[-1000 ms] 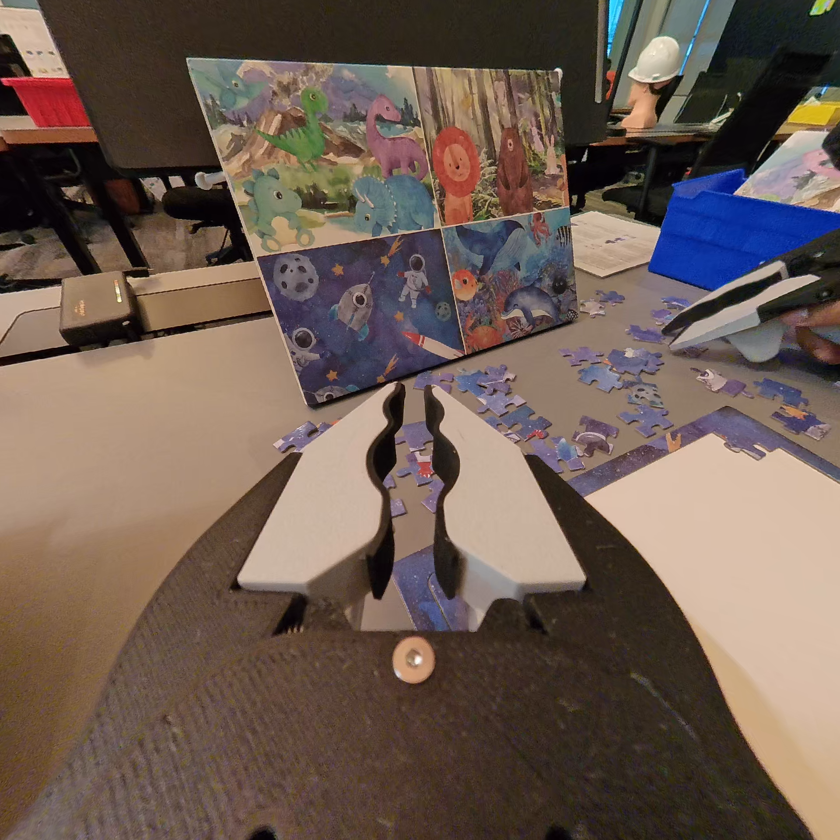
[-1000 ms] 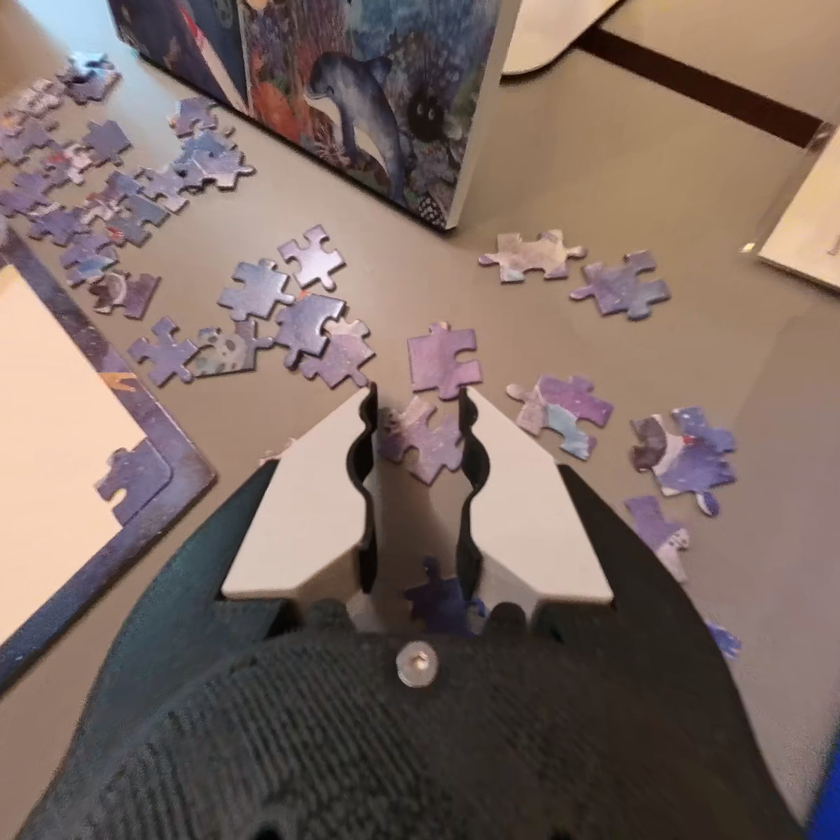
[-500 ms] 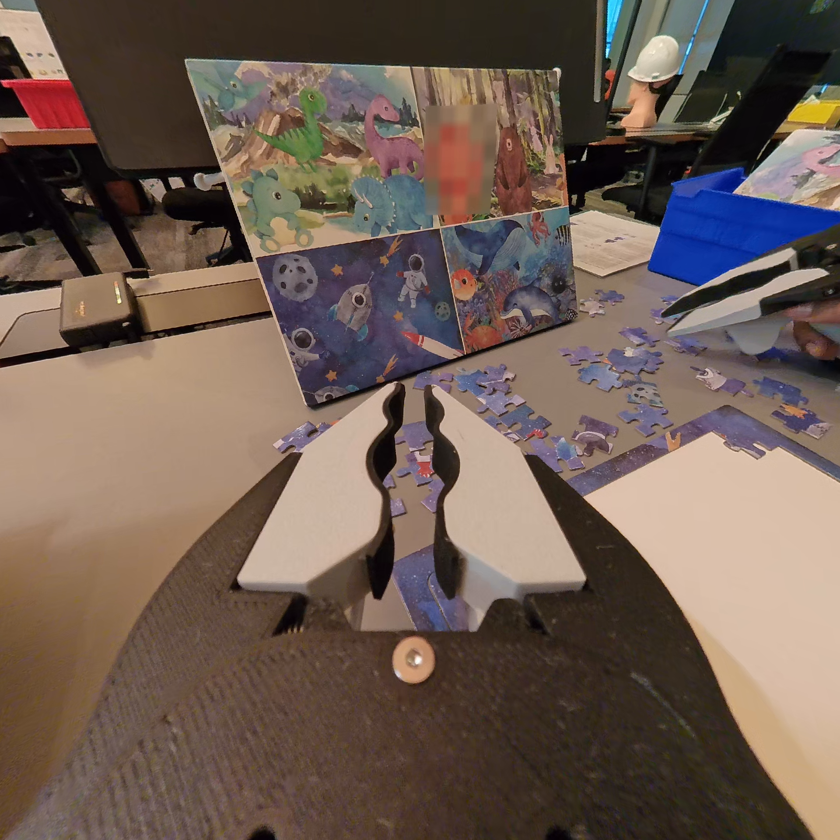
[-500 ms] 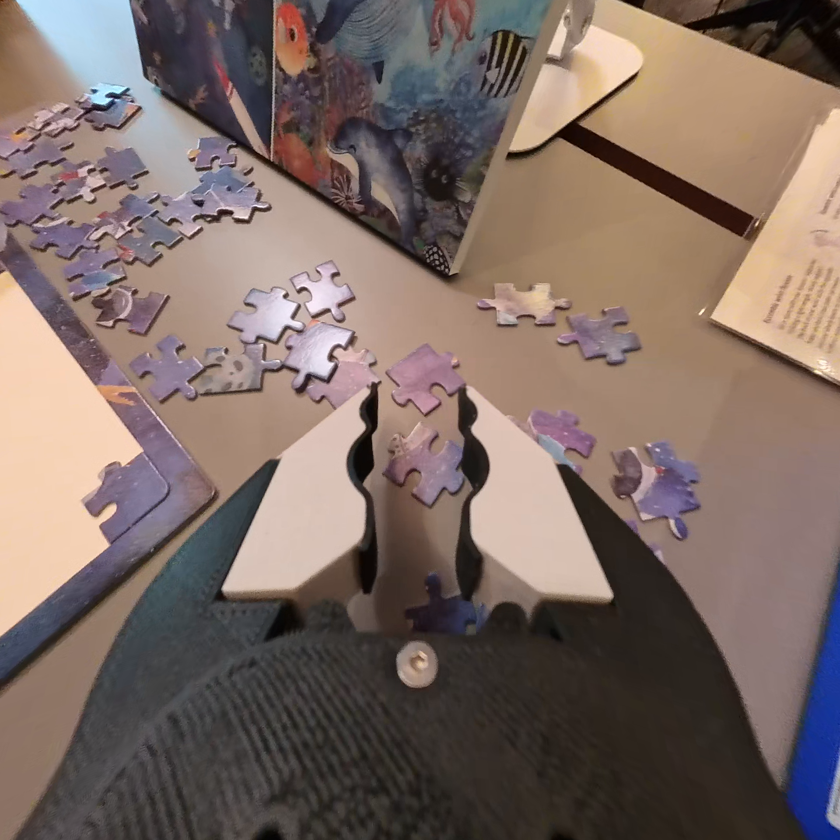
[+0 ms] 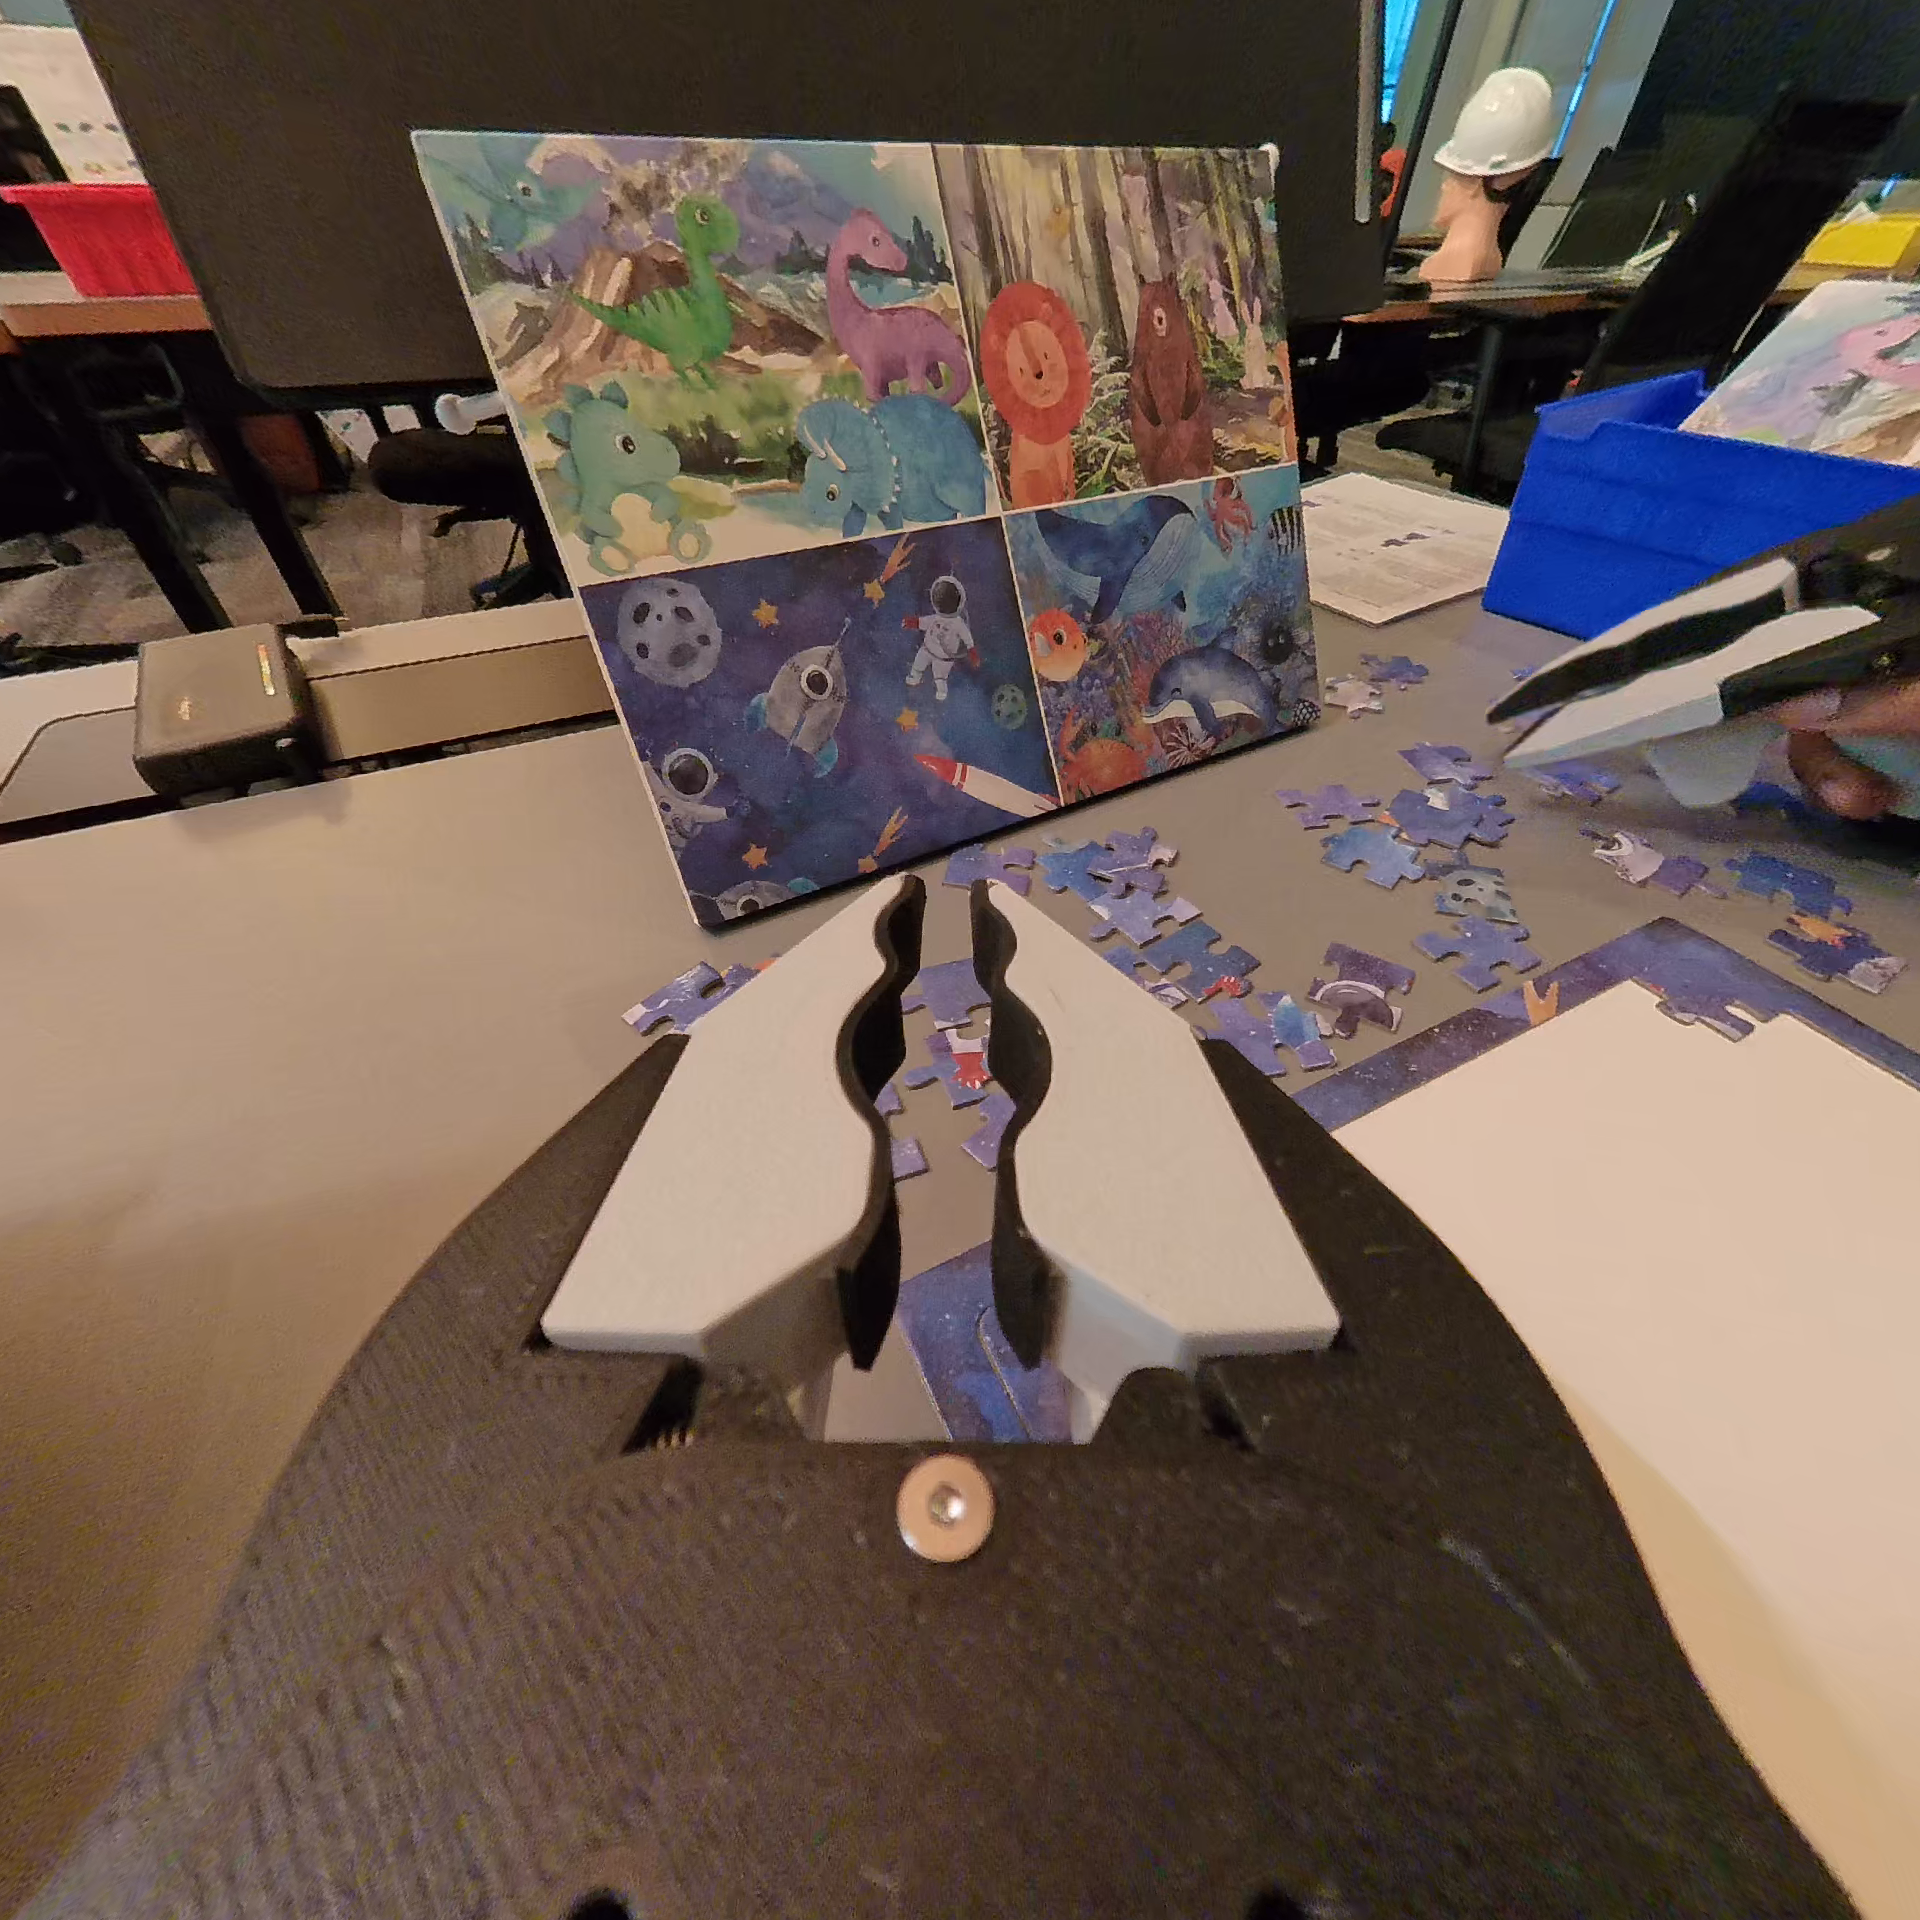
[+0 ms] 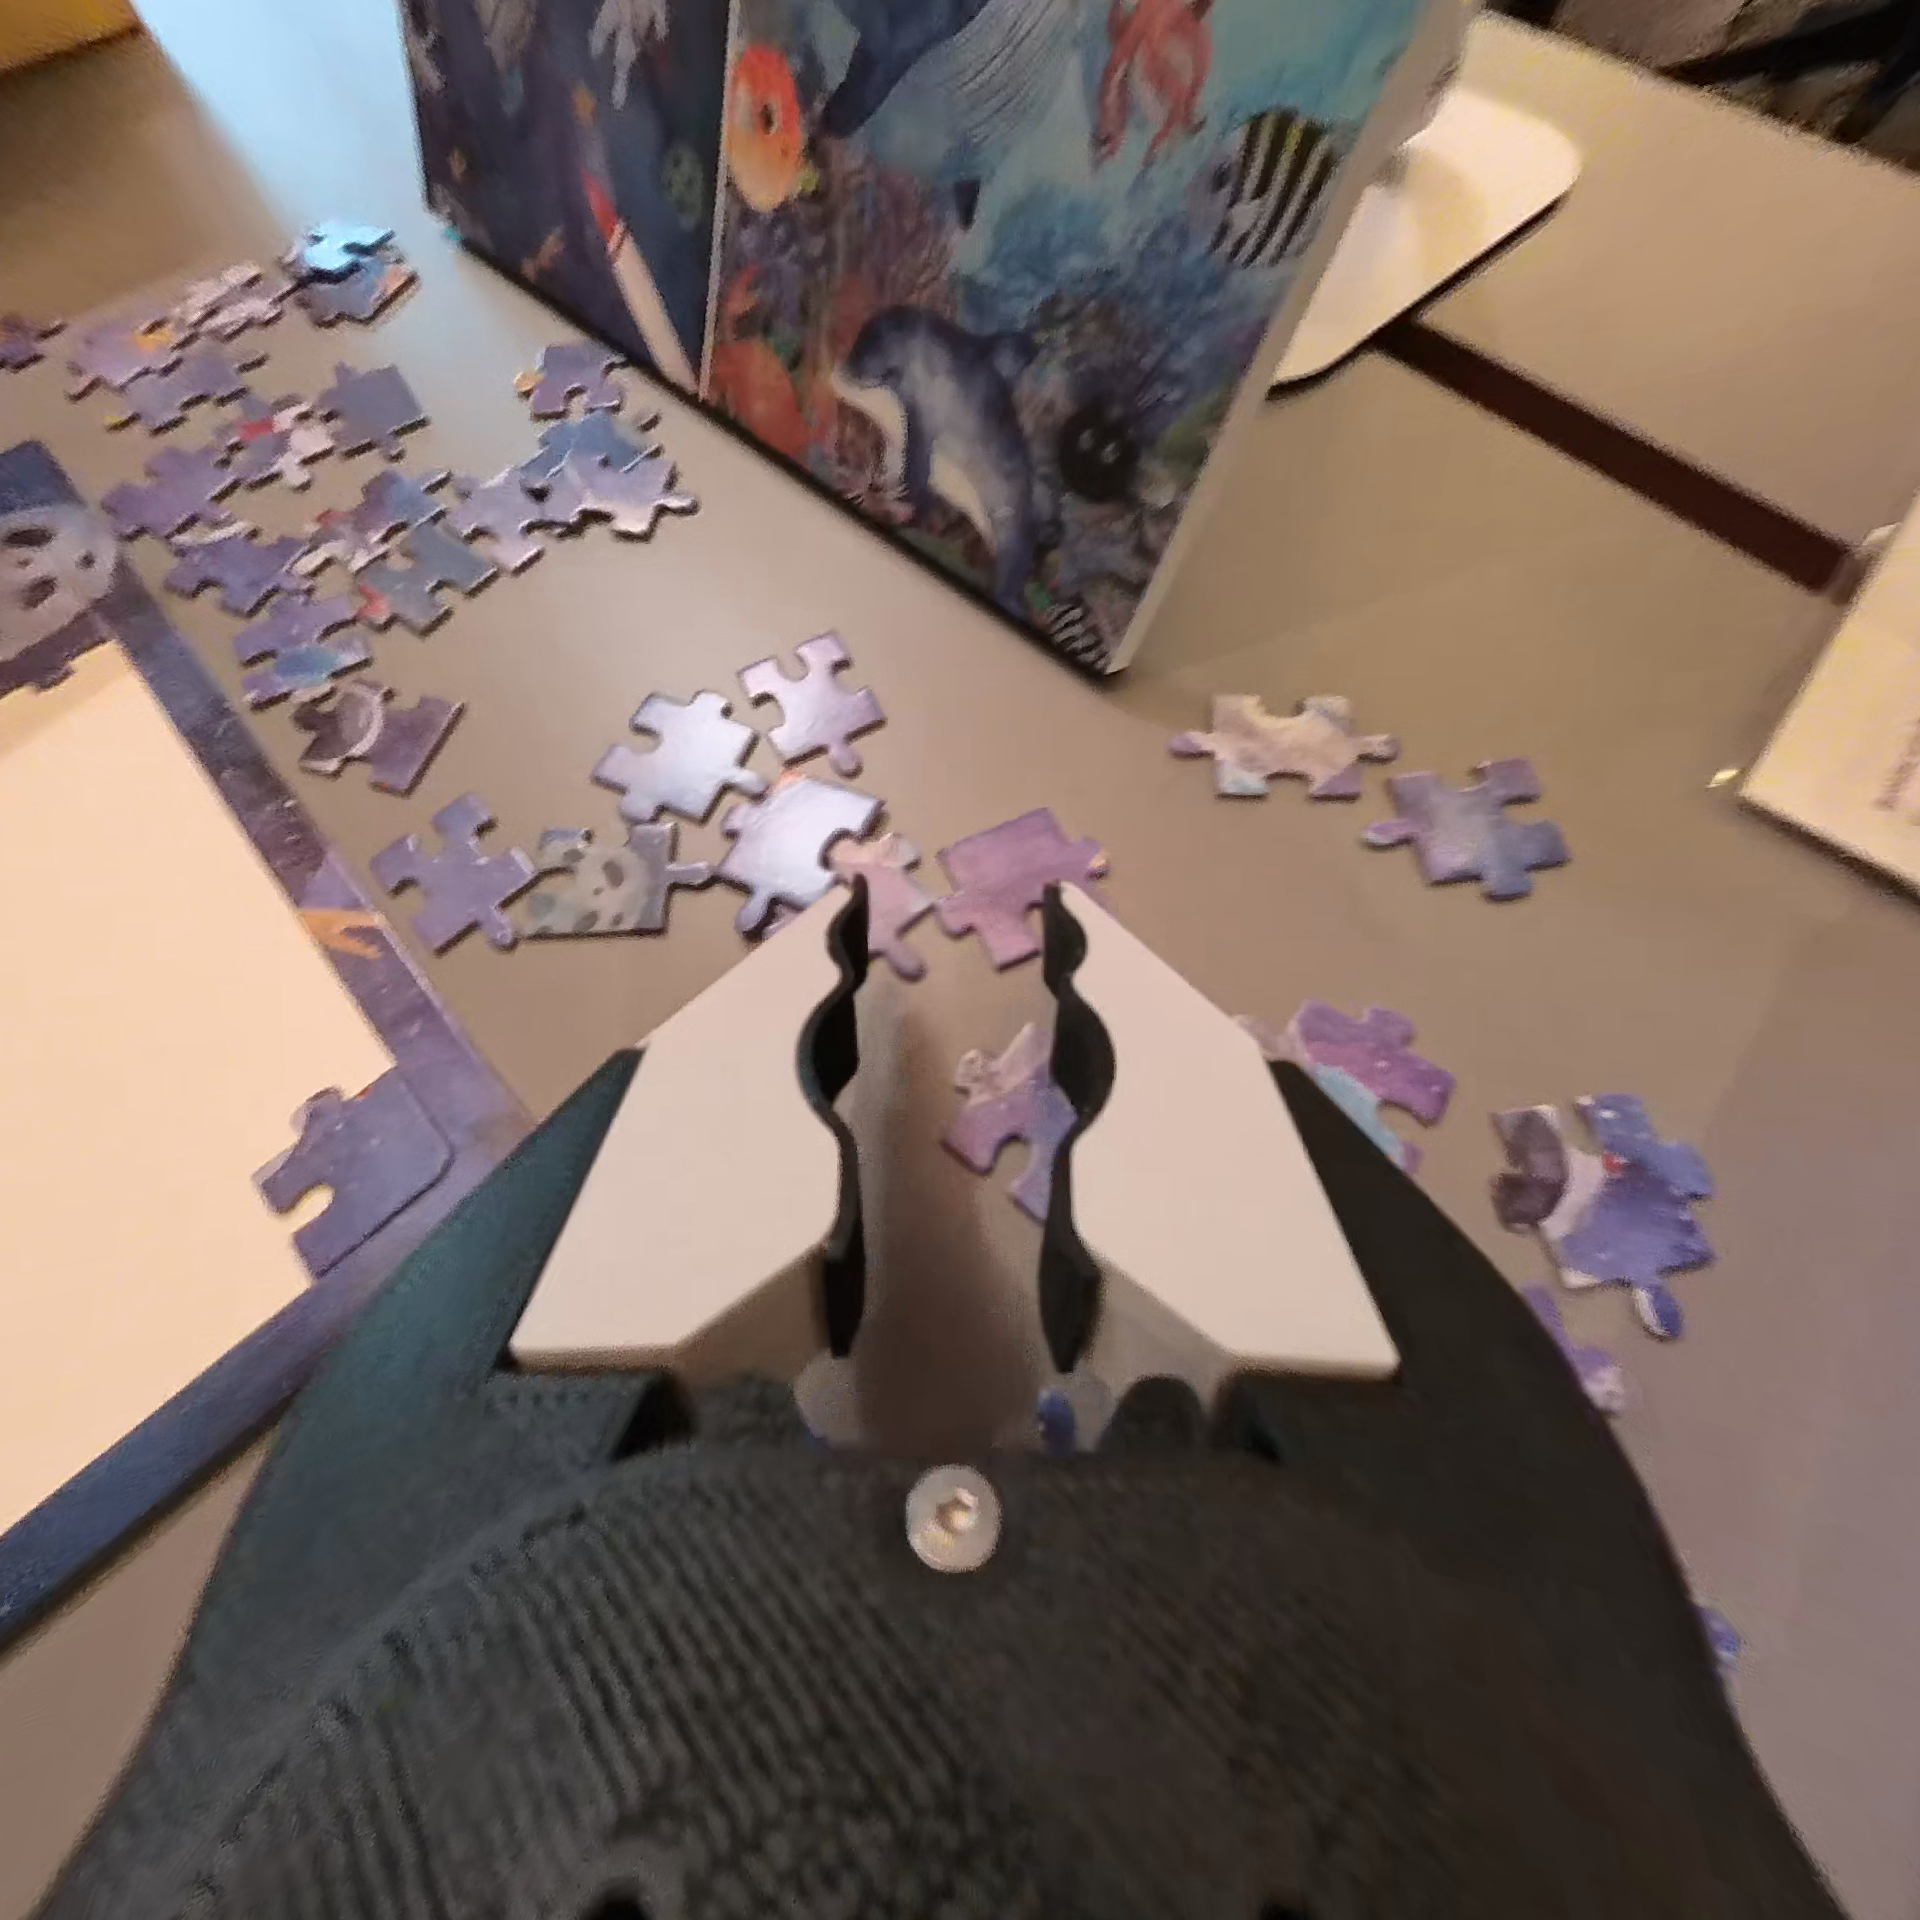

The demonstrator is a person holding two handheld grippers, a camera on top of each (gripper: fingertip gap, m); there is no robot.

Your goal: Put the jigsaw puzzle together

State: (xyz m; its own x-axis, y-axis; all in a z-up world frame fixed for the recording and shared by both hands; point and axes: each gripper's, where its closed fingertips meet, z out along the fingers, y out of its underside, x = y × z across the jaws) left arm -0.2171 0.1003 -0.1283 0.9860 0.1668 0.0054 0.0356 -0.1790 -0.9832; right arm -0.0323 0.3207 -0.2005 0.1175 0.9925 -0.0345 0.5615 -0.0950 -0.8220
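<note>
My left gripper (image 5: 945, 894) hovers low over the grey table (image 5: 312, 987); its jaws stand a narrow slit apart with nothing between them. Loose blue-purple puzzle pieces (image 5: 1164, 914) lie just ahead of it, in front of the upright picture box (image 5: 883, 499). My right gripper (image 6: 951, 904) is open and empty above scattered pieces. A purple piece (image 6: 1013, 899) lies on the table at its tips, and another (image 6: 1003, 1112) lies partly under its right finger. The right gripper also shows in the left wrist view (image 5: 1517, 727), above the table's pieces. The puzzle frame (image 6: 312, 862) with its cream board lies to the left.
A blue bin (image 5: 1662, 499) and a printed sheet (image 5: 1392, 551) sit at the back right. A small black box (image 5: 213, 707) stands at the left table edge. A white stand base (image 6: 1455, 208) lies behind the picture box. A person's fingers (image 5: 1839, 769) hold the right gripper. Across from one pair of fingers to the other is roughly 30 cm.
My right gripper has drifted left and forward over the pieces, still open; the piece that lay between its fingers now sits under the right finger. My left gripper has not moved.
</note>
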